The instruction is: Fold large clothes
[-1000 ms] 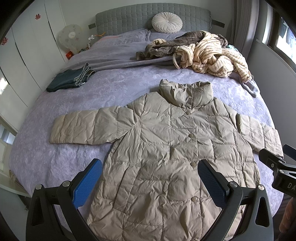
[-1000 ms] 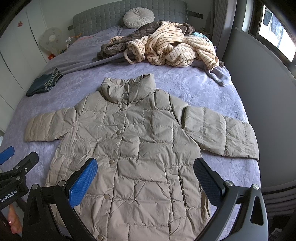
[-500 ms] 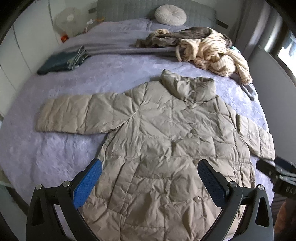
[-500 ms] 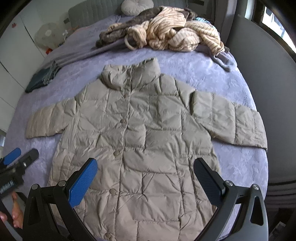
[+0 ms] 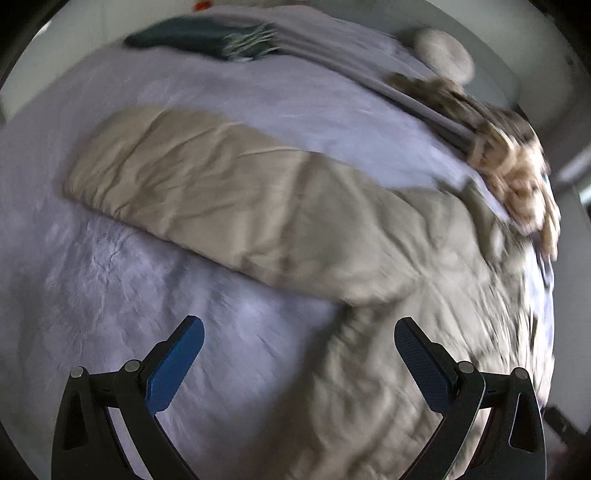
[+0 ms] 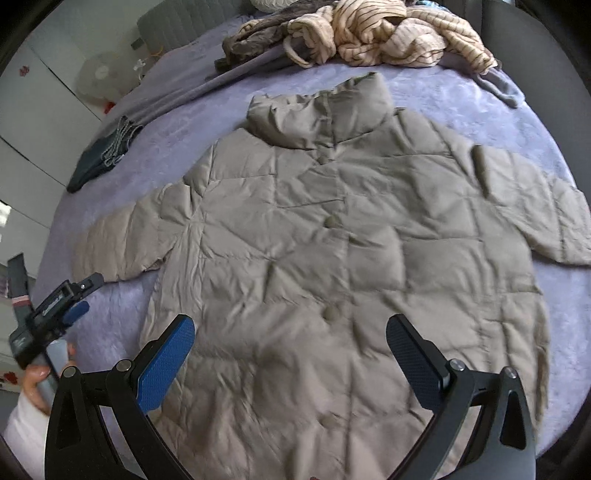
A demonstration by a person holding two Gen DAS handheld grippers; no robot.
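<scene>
A beige quilted coat was spread flat, front up, on the lilac bedspread, ahead of and beneath the right gripper, whose jaws were spread wide and held nothing. The left gripper was likewise released and empty, held above bare bedspread; one coat sleeve was stretched out ahead of it, the coat body to its right. A heap of striped clothes was seen beyond the collar, and folded dark jeans far to the left.

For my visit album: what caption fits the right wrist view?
Open right gripper hovering over a beige puffer coat spread flat on a lilac bed.
</scene>
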